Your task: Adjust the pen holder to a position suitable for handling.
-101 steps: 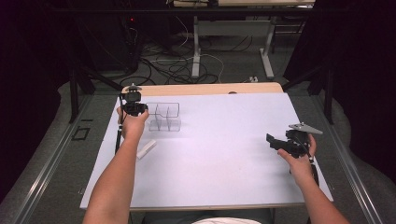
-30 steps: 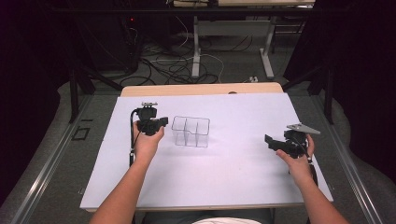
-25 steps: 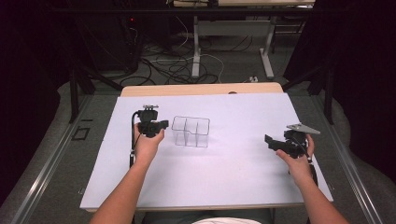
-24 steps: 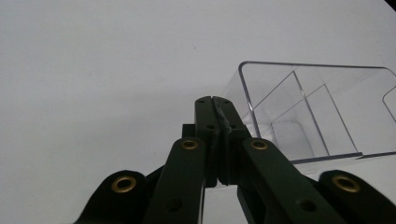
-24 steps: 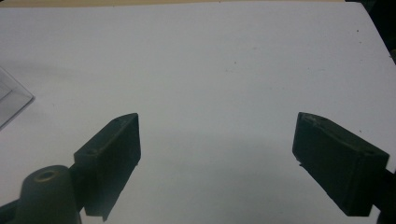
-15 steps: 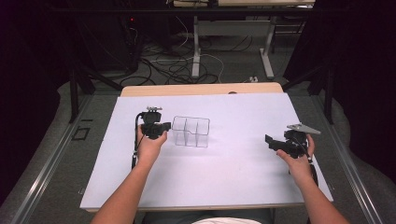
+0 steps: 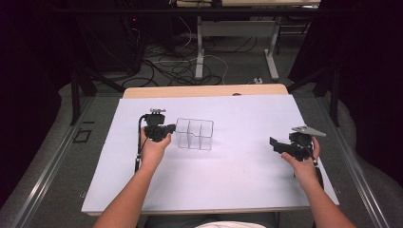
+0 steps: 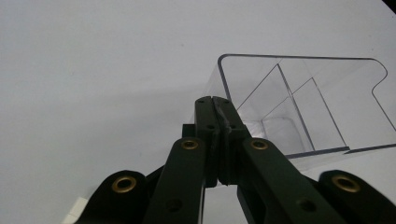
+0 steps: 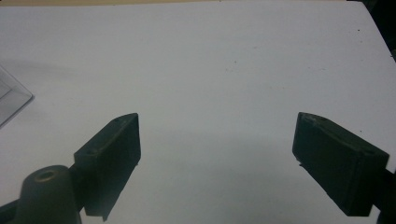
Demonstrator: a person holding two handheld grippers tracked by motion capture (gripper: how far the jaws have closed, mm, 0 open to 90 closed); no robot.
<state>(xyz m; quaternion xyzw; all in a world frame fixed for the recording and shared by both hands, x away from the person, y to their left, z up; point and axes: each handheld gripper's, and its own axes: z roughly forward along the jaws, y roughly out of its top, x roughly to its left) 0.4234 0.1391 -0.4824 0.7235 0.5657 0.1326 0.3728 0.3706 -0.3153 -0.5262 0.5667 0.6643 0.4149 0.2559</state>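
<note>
A clear plastic box (image 7: 195,134) with inner dividers stands on the white sheet (image 7: 228,180), left of the middle. My left gripper (image 7: 167,129) is at the box's left side, and its jaws are pressed together on the box's near wall. In the left gripper view the shut jaws of the left gripper (image 8: 215,100) meet at that wall's edge, with the clear box (image 8: 303,107) beyond them. My right gripper (image 7: 274,142) hovers at the right side of the sheet, far from the box. In its own view the right gripper (image 9: 218,120) stands wide open over bare sheet.
A wooden table edge (image 7: 204,90) shows behind the sheet. Cables and desk legs lie on the floor beyond. A corner of the clear box (image 9: 11,100) enters the right gripper view at the left. A small white piece (image 8: 74,210) lies beside the left jaws.
My left gripper has moved right and toward the table's middle, and the clear box has come along with it. The right gripper has stayed in place, open.
</note>
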